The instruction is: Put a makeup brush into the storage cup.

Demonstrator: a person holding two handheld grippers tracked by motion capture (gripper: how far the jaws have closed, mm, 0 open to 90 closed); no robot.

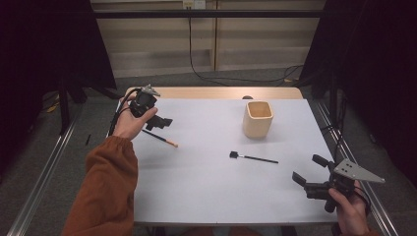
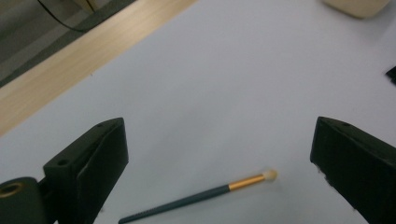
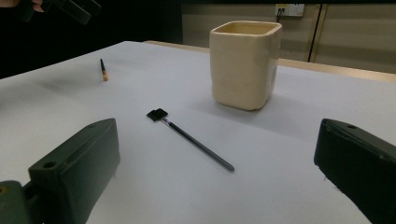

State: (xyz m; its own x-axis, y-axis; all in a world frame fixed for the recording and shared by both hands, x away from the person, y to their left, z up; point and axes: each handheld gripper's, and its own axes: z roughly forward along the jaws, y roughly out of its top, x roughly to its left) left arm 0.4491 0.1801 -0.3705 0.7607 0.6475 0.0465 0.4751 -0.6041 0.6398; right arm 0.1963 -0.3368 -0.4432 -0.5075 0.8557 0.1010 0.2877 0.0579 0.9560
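White sheeting covers the table (image 1: 206,187), which carries two slim make-up brushes and one cream square cup (image 1: 257,119). The gold-banded brush (image 1: 164,140) lies just below the left gripper (image 1: 156,121), whose jaws are spread wide and hold nothing. The black flat-headed brush (image 1: 253,158) lies mid-table, in front of the cup. The right gripper (image 1: 310,174), also wide and empty-jawed, hovers near the table's right edge, nothing between it and that brush.

A white-topped table (image 1: 211,196) stands on grey floor (image 1: 44,162) before a pale panelled wall (image 1: 162,44), flanked by black curtains (image 1: 44,44).
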